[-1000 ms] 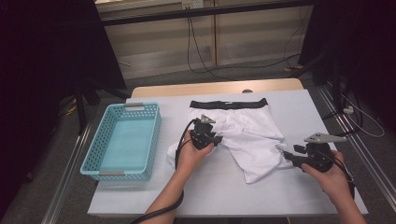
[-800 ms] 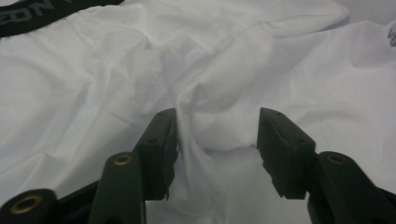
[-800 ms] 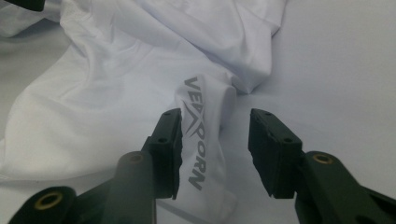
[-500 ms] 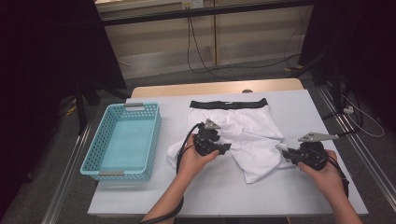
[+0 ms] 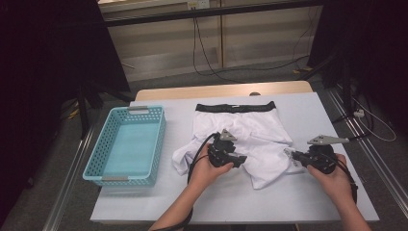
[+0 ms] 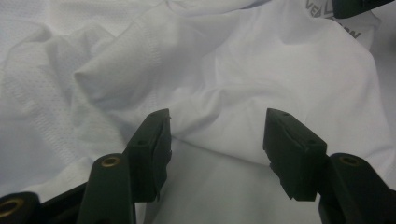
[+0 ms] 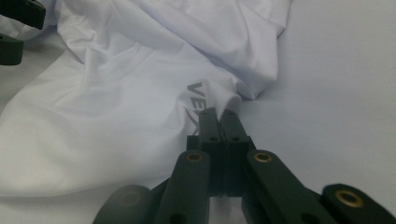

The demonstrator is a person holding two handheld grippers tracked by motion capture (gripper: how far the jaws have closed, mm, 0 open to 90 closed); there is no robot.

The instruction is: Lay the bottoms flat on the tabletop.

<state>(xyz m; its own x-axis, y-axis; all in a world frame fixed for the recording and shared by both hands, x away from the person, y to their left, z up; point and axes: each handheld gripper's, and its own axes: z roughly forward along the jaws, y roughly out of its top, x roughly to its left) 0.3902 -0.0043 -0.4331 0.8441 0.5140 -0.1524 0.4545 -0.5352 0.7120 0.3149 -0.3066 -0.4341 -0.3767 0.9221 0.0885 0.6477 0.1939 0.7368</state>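
At the far left of the pale tabletop (image 5: 144, 202) you have an empty turquoise plastic slotted basket (image 5: 126, 145); just right of it lie the crumpled white fabric shorts with a black waistband (image 5: 260, 139), waistband toward the far edge; your left gripper (image 5: 236, 159) rests over the middle of the shorts, jaws apart with nothing pinched, having just been opening, and the cloth edge lies between and beyond them; your right gripper (image 7: 219, 116) sits at the shorts' right hem, jaws together and clamped on a fold of white fabric beside grey printed lettering (image 7: 198, 100).
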